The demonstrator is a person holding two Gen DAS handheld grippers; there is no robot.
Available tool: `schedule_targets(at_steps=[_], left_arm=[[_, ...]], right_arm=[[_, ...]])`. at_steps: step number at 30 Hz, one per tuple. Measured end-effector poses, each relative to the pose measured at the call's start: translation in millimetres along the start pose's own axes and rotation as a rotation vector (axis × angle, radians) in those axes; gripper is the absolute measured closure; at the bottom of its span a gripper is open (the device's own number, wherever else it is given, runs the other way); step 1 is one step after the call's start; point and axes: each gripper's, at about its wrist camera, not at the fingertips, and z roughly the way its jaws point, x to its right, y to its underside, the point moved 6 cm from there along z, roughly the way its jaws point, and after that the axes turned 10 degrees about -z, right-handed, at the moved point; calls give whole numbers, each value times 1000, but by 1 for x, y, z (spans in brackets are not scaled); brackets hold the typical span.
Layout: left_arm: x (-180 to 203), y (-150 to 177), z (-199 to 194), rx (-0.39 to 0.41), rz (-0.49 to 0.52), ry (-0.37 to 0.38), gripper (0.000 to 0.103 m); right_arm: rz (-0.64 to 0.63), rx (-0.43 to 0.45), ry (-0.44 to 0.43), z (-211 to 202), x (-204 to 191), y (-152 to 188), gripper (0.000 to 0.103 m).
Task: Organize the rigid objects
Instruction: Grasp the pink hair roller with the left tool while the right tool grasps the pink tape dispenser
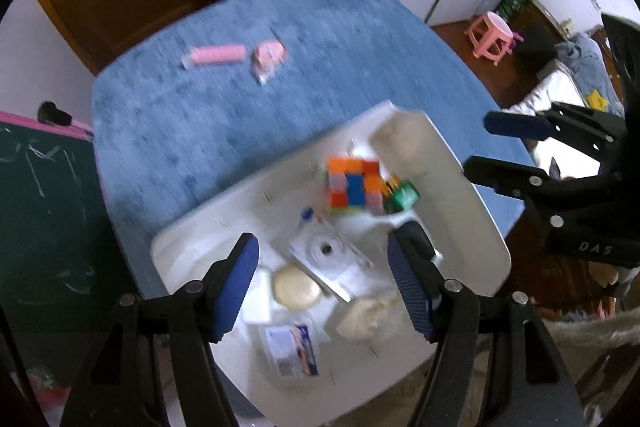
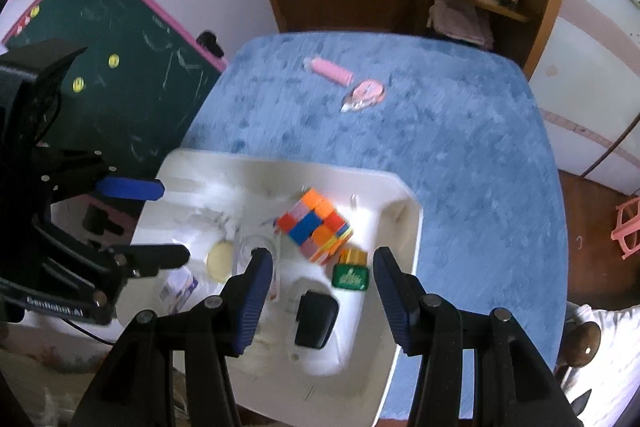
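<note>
At the far left a green chalkboard [image 2: 132, 59] with a pink frame leans by the wall, just beside the left edge of the table [image 2: 472, 163], which is covered in blue cloth. The left gripper [image 1: 323, 285] hangs above the white tray [image 1: 476, 227]; its blue-padded jaws stand apart with nothing between them. Below it in the tray lie a round cream disc [image 1: 297, 287], a small printed packet [image 1: 292, 349], a white box with a dark hole [image 1: 330, 251] and some crumpled pale material [image 1: 366, 315].

The tray sits at the near left corner of the table, and its near end reaches past the table's near edge. Toward the tray's far right corner stands a colourful puzzle cube [image 2: 316, 229], with a small green tin [image 2: 351, 277] just beside it on the near right, close to the tray's right wall. A black rounded object [image 2: 315, 319] lies nearer, resting on a white holder.

The right gripper [image 2: 323, 301] hovers over this part of the tray, released, jaws parted and empty, clear of cube, tin and black object.

Beyond the tray the cloth lies bare for a wide stretch. Only a pink tube [image 2: 330, 70] and, to its right, a pink tape measure [image 2: 366, 94] lie near the table's far edge, well apart from the tray. The right half of the table is open up to its right edge, past which is dark wooden floor and a pink stool [image 1: 491, 37].
</note>
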Motion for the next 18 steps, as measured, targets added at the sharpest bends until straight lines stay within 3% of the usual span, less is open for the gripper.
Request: schedule_targets(at_steps=[8,18], left_arm=[[-16,-65,-9,83,-78,-46,32],[-48,-155,10,123,-342,15,32]], right_arm=[[35,39,18,-3,41,-30,50],[85,50,-51,23,74,-94,50]])
